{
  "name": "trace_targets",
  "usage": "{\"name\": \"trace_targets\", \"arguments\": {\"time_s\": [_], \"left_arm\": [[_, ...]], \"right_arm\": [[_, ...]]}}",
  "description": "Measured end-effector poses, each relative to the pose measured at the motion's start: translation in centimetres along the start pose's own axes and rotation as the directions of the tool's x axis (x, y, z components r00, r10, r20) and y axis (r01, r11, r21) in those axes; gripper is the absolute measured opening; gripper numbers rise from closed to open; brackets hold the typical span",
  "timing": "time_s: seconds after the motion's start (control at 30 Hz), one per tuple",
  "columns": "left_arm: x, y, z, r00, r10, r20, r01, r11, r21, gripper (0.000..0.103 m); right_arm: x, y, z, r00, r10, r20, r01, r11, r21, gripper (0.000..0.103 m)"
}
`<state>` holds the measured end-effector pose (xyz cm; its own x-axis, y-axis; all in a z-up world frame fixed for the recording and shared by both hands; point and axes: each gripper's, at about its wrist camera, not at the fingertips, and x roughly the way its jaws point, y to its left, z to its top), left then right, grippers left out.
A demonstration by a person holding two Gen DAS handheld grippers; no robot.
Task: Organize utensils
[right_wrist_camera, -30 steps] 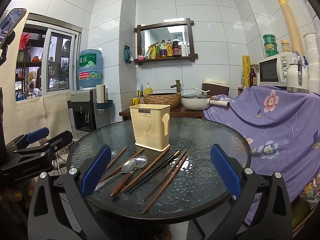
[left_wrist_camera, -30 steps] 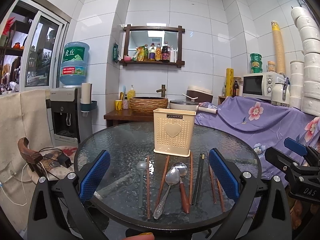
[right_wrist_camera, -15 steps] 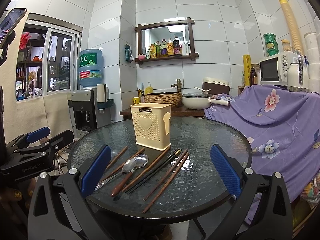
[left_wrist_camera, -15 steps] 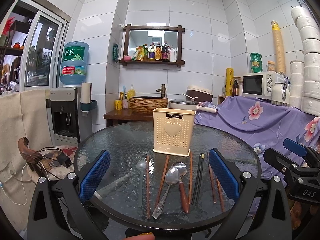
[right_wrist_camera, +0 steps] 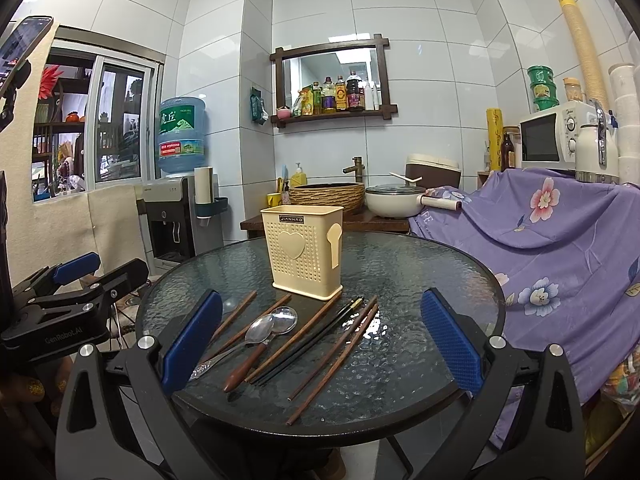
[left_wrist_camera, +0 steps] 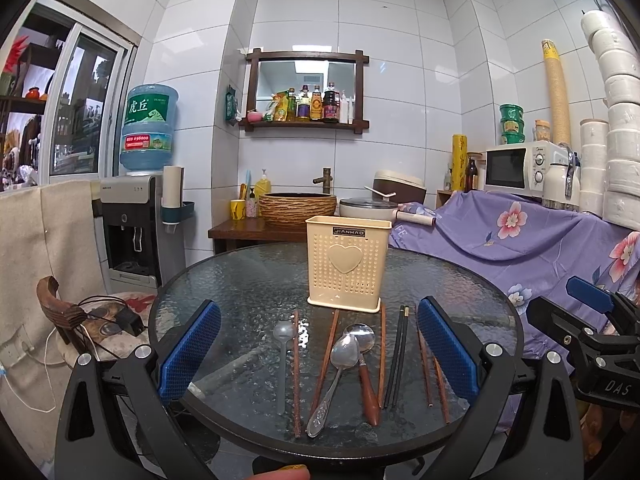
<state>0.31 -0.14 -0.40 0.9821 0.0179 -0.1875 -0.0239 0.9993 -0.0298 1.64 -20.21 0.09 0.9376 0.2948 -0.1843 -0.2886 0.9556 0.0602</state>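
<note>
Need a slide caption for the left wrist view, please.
Open left gripper hovers before a glass table where spoons and chopsticks lie in front of a cream utensil holder.

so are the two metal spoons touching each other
Touching: the left wrist view shows the all-metal spoon overlapping the bowl of the wooden-handled spoon.

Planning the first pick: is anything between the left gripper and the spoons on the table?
Nothing visible is. The left gripper hangs open over the near edge of the glass table, and the spoons lie uncovered ahead of it.
</note>
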Motion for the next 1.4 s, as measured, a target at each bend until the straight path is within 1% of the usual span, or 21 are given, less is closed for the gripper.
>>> {"name": "trace_targets", "arguments": {"time_s": [1.1, 1.4], "left_arm": [[0.1, -0.1, 0.0, 1.000, 0.003, -0.017, -0.003, 1.000, -0.001, 0.097], [0.6, 0.0, 0.1, 0.999, 0.012, -0.031, -0.012, 1.000, 0.010, 0.097]], "right_arm": [[0.3, 0.2, -0.3, 1.000, 0.003, -0.008, -0.003, 1.000, 0.001, 0.098], [1.0, 0.0, -0.4, 1.000, 0.000, -0.030, 0.000, 1.000, 0.004, 0.098]]}}
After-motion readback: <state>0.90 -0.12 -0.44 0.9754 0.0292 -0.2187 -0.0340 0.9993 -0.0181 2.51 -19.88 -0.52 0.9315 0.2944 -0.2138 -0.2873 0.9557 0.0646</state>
